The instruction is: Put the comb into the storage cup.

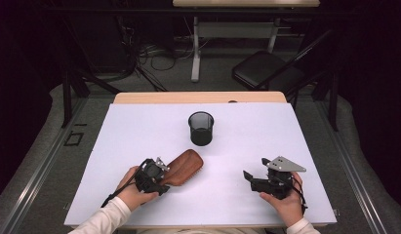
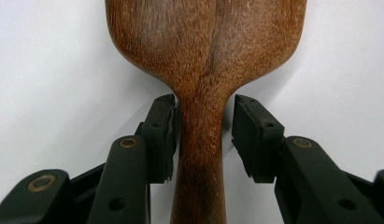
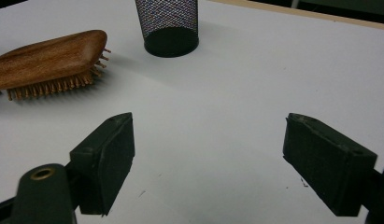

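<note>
Left gripper view shows the left tool (image 2: 202,135) straddling the brown wooden hairbrush's (image 2: 204,56) handle, right pad (image 2: 249,135) not touching; centre, then squeeze.

One wooden hairbrush (image 1: 184,166) is counted on the white table (image 1: 266,131), just in front of the one black mesh cup (image 1: 201,127). Two grippers are counted: the left gripper (image 1: 161,176) near and in front of the cup, the right gripper (image 1: 251,176) farther from the cup. One folding chair (image 1: 266,68) is seen well behind the cup.

wooden hairbrush (image 1: 185,166) | bristles down, flat on table | near-left of mesh cup (image 1: 201,128)
</note>
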The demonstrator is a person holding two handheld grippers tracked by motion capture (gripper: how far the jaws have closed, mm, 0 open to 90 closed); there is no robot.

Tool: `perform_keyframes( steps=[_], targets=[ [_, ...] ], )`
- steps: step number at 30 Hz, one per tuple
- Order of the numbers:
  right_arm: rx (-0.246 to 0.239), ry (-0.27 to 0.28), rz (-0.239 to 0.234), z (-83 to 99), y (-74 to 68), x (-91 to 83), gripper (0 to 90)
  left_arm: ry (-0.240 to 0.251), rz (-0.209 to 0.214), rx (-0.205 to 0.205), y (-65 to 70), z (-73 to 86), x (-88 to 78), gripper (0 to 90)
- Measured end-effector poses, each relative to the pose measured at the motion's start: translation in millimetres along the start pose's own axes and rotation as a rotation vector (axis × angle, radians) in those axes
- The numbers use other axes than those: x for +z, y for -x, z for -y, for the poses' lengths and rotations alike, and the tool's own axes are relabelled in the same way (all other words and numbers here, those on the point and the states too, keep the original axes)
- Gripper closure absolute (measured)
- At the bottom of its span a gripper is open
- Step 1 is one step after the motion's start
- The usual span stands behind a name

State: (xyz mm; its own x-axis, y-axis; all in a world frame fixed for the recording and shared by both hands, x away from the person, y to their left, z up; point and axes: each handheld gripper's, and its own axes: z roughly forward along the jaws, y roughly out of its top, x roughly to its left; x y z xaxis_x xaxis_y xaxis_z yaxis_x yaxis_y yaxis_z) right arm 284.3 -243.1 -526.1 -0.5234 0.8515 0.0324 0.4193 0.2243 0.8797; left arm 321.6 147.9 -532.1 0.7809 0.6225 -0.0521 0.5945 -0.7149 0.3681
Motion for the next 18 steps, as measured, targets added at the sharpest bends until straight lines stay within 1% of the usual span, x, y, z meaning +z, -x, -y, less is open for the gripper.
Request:
perform_keyframes(
  steps=[7,10,11,14,18],
  targets=[
    [0.001,-0.001,-0.001,0.1,-0.1,0.2,16.7,-0.003,-0.01,0.011,-0.2,-0.2,0.0,63.9],
    [0.002,-0.002,-0.003,0.3,-0.1,0.5,16.7,-0.008,-0.011,0.014,0.3,-0.5,-0.4,67.6],
    [0.002,-0.003,-0.003,0.3,-0.1,0.5,16.7,-0.011,-0.015,0.024,1.2,-0.8,-0.7,68.3],
    [0.001,-0.002,-0.003,0.3,0.0,0.6,16.7,-0.013,-0.016,0.031,1.8,-0.8,-0.7,70.3],
    [0.001,-0.003,-0.003,0.4,-0.1,0.6,16.7,-0.012,-0.019,0.029,3.1,-0.9,-0.5,70.7]
  ],
)
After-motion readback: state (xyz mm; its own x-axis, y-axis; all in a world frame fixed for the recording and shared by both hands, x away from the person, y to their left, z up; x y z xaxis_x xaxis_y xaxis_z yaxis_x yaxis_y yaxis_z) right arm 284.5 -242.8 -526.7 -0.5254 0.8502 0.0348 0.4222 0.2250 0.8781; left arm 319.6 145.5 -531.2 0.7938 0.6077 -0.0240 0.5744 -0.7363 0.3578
